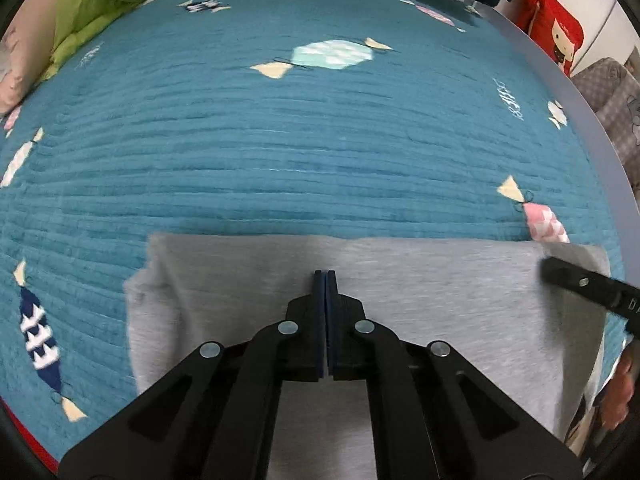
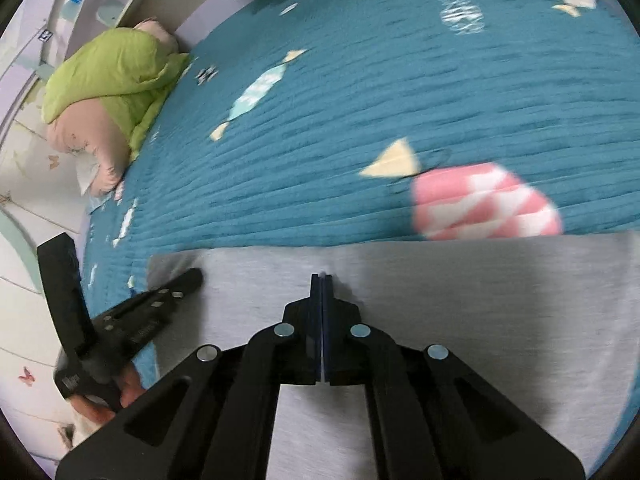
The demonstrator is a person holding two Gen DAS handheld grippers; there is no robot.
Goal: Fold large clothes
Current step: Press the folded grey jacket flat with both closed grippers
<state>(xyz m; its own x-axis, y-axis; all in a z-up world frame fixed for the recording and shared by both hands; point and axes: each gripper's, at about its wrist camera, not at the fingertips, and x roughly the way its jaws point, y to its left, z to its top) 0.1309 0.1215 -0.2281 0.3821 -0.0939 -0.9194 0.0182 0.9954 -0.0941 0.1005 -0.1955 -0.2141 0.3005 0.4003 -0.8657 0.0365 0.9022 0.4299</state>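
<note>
Grey garment (image 1: 420, 300) lies folded on the teal bed cover (image 1: 280, 152); we press left gripper (image 1: 325, 276) and right gripper (image 2: 321, 278), both closed empty, down (flattening the fold, we judge).

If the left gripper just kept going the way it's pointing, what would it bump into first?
Most likely the grey garment right under the left gripper, with the teal bedspread beneath. Depth is hard to judge.

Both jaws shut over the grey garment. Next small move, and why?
Probably press and smooth outward: the folded grey knit garment lies flat on the teal quilted bedspread, with the left gripper and right gripper shut above it, seemingly pinching nothing.
</note>
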